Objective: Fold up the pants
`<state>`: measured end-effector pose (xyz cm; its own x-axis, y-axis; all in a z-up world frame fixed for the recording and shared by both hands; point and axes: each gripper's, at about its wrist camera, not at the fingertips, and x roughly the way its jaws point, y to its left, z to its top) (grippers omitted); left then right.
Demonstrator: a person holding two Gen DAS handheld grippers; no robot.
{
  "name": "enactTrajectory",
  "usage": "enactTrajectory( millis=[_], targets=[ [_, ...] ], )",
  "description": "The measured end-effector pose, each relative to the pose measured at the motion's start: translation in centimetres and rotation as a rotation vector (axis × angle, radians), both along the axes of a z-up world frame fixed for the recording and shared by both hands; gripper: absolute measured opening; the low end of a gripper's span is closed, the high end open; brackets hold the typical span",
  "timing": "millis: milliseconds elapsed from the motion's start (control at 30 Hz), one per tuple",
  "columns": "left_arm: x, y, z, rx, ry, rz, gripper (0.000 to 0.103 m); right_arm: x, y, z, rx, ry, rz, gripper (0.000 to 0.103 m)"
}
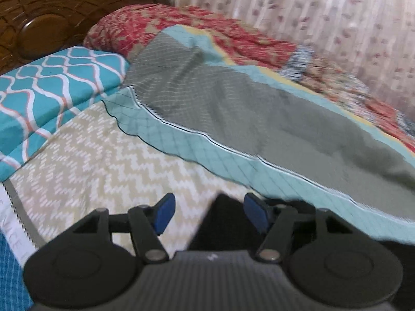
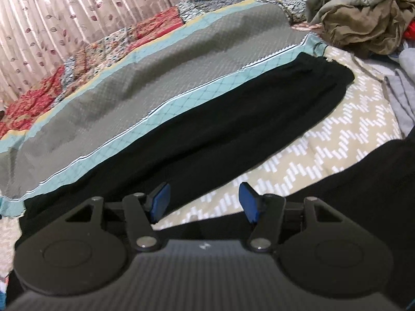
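Both our right gripper (image 2: 203, 202) and left gripper (image 1: 207, 213) hang open, empty. Black pants (image 2: 207, 129) look soft, limp; we'd pinch probably the hem.

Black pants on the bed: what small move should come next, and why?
Probably lower the right hand-held gripper onto the near edge of the black pants and close. Both grippers are open and empty, the left hand-held gripper hovering by a dark corner, and one leg lies stretched along the grey quilt.
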<state>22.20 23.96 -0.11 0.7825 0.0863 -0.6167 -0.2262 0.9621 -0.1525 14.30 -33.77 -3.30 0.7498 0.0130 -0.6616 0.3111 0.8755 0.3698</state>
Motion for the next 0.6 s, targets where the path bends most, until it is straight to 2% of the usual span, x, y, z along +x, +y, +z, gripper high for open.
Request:
enactTrajectory(
  millis=[100,233,300,367,400,433,467,533,600],
  targets=[
    [-4.4,-0.4,-0.2,-0.005,0.011,-0.034,0.060,-1.0,1.3,0.3,-0.008,0.001,0.044,0.061],
    [-9.9,-0.4,-0.8,-0.074,0.032,-0.067,0.060,-2.7,3.0,0.2,0.001,0.014,0.118,0.061],
    [-10.9,-1.1,-1.9,-0.013,0.104,-0.079,0.060,-3.5,3.9,-0.2,-0.003,0.033,0.160,0.061],
    [-10.6,-1.8,-4.4,0.098,0.233,-0.069,0.056,-4.0,4.5,-1.5,0.004,0.075,0.201,0.061],
    [-10.4,-1.6,-5.5,0.099,0.290,-0.058,0.055,-3.9,4.4,-2.5,0.018,0.120,0.218,0.061],
    [-10.3,-1.2,-5.9,0.063,0.314,-0.048,0.054,-3.6,4.4,-3.5,0.038,0.175,0.216,0.061],
    [-10.4,-0.8,-5.3,0.033,0.300,-0.039,0.054,-3.7,4.0,-4.1,0.057,0.187,0.210,0.061],
    [-10.3,-0.3,-2.5,-0.024,0.214,-0.053,0.055,-3.5,3.5,-3.0,0.060,0.173,0.228,0.060],
    [-9.2,-0.8,0.3,0.014,0.125,-0.069,0.058,-3.1,2.2,-0.5,0.024,0.107,0.225,0.060]
  ],
)
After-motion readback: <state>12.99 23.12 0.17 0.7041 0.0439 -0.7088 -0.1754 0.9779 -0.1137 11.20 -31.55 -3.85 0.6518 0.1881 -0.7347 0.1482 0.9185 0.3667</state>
